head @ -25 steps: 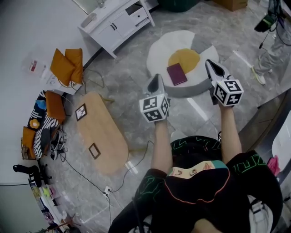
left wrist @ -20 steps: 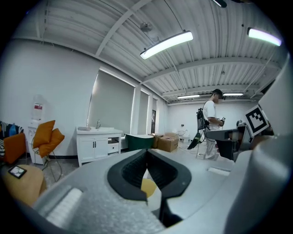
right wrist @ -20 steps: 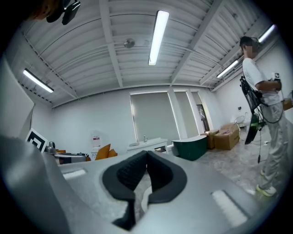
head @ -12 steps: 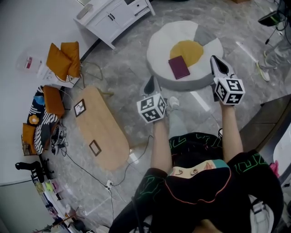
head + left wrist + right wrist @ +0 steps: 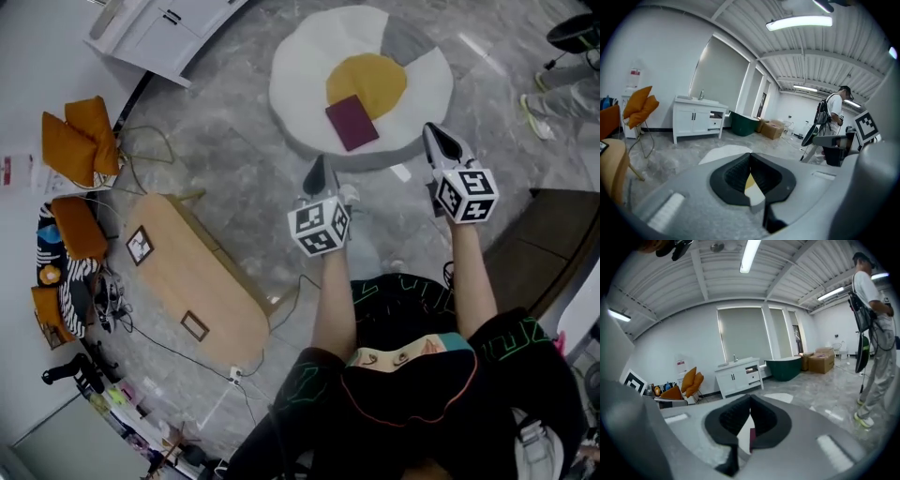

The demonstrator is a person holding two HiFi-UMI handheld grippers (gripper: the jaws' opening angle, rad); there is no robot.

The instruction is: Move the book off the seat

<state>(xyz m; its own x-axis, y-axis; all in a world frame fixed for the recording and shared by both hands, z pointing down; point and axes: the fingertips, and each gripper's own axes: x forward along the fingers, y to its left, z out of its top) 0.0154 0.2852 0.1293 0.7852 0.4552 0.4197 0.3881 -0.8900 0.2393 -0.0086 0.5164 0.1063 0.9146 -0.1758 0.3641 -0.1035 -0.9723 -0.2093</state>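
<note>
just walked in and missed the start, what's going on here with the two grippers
A person stands holding a two-jaw gripper in each hand, facing a low seat on the floor that is shaped like a fried egg. A dark red book lies on the seat, partly on its yellow middle. The left gripper and the right gripper are both shut and empty, held out near the seat's near edge. Nothing touches the book yet.

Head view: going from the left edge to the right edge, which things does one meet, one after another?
orange cushions → wooden table → left gripper → right gripper. The book overlaps the left gripper sideways, so it is left out.
</note>
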